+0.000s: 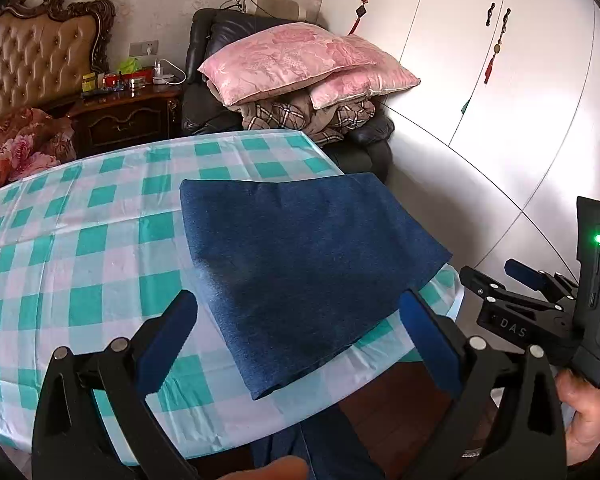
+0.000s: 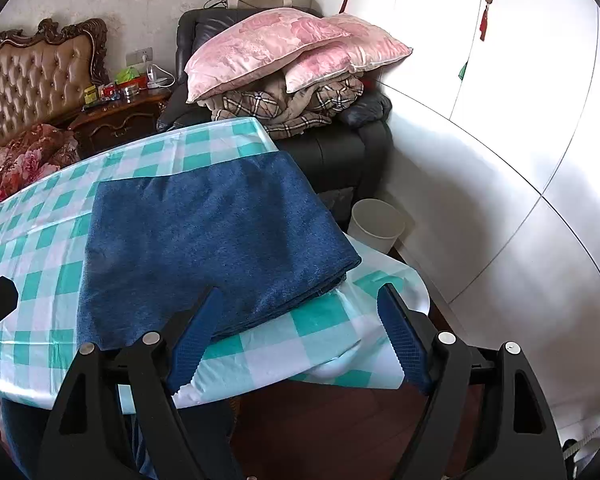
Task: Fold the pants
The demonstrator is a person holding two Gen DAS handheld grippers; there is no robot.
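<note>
Black right gripper (image 1: pixel 496 280) marked "DAS"

- dark blue denim pants (image 2: pixel 204 248), folded into flat rectangular stack
- lying on green-white checked tablecloth (image 2: pixel 40 240), near its 3 o'clock edge, layered edges at 5 o'clock

- Folded pants (image 1: pixel 300 264) cover right part of table (image 1: pixel 80 240); checked cloth left of them bare, free to pass.
- Near table edge in front of pants bare too.
- Armchair (image 2: pixel 340 152) w/ pillows (image 2: pixel 284 44) blocks far side, right behind table.
- Bin (image 2: pixel 376 228) on floor just beside table's right corner.
- Wardrobe (image 2: pixel 500 160) walls off right side.
- Nightstand (image 1: pixel 128 120) and bed (image 1: pixel 16 148) crowd far left.
</note>
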